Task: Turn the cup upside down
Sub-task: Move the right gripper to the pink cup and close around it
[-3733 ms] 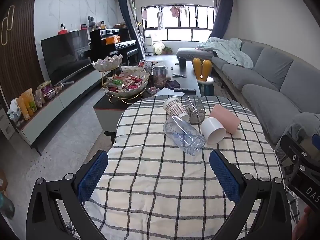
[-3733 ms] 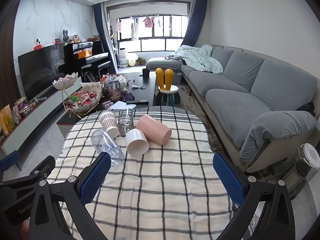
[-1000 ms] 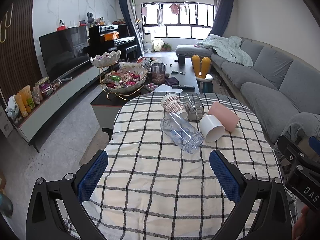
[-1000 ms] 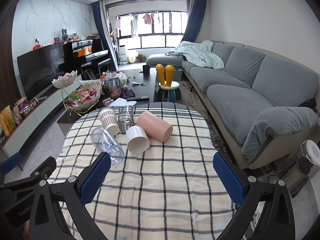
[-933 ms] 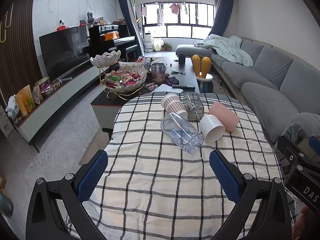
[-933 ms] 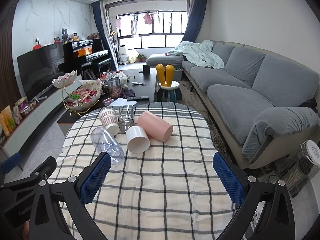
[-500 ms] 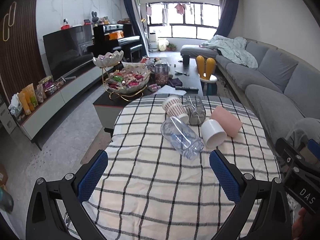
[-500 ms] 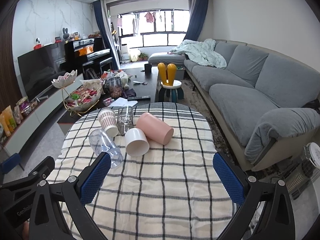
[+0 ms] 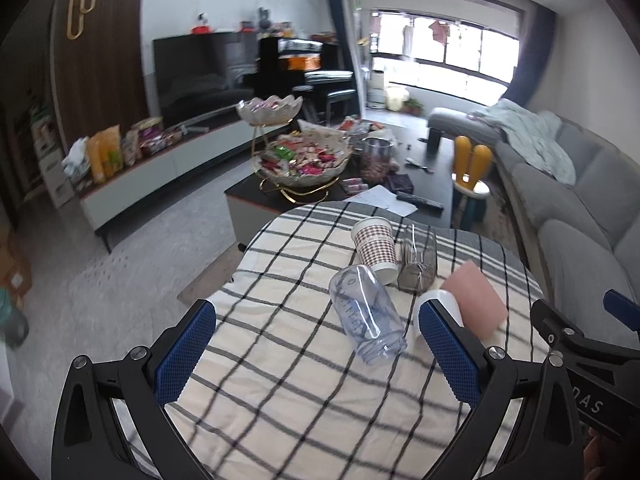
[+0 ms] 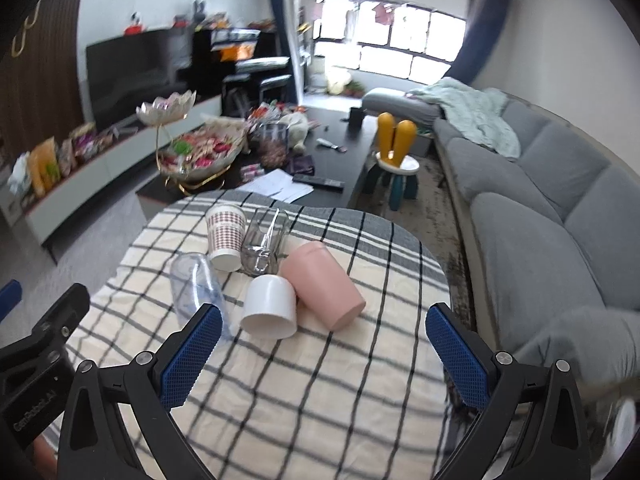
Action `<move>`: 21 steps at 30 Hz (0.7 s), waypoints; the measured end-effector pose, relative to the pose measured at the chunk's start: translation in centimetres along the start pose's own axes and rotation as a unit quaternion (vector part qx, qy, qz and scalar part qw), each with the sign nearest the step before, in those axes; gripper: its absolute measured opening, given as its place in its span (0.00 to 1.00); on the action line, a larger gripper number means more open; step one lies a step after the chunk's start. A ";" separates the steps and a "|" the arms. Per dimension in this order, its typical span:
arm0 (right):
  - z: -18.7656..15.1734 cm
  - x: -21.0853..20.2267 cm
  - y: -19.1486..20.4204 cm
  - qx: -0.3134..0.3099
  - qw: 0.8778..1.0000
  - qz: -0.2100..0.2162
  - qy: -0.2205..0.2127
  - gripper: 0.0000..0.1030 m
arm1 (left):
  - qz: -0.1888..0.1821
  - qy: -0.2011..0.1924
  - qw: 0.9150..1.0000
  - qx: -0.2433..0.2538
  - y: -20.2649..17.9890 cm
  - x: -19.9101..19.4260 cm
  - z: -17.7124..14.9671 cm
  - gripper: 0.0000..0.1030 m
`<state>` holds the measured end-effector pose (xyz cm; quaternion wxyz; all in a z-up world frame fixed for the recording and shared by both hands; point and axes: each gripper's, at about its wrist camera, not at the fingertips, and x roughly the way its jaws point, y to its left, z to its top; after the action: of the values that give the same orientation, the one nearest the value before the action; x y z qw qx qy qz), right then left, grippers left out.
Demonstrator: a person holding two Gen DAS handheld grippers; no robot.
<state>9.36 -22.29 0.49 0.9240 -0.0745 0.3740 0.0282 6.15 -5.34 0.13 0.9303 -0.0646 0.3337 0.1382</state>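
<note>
Cups lie in a cluster on the far half of the checked tablecloth (image 10: 320, 380): a white cup (image 10: 269, 307) on its side with its open mouth toward the camera, touching a pink cup (image 10: 322, 290) that also lies on its side just to its right. Behind them a patterned paper cup (image 10: 226, 236) lies tipped over beside a clear drinking glass (image 10: 264, 242), and a clear plastic bottle (image 10: 192, 280) lies on its side to the left of the white cup. The right gripper (image 10: 323, 356) hovers over the near part of the table, jaws wide apart and holding nothing, with the white and pink cups just beyond its blue pads (image 10: 192, 354). The left gripper (image 9: 318, 354) is likewise spread wide and empty, the plastic bottle lying between and beyond its fingers. Past the table stand a dark coffee table (image 10: 340, 148), a grey sofa (image 10: 552, 184) and a snack bowl stand (image 10: 200, 152).
</note>
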 end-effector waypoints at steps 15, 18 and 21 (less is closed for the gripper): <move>3.4 13.2 -3.2 -0.086 0.984 0.084 0.134 0.99 | 0.057 0.048 0.996 -0.057 -5.1 6.8 0.4 1.00; 3.4 15.2 -3.3 -0.100 0.978 0.100 0.156 0.98 | 0.063 0.057 0.995 -0.056 -6.1 8.2 0.3 1.00; 3.3 17.4 -3.7 -0.105 0.972 0.113 0.179 0.96 | 0.066 0.074 0.994 -0.052 -6.8 9.7 0.1 1.00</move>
<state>24.50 -25.44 -8.81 0.8201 -0.1321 0.5340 0.1572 15.43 -9.77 -5.81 0.8874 -0.1006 0.3971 0.2116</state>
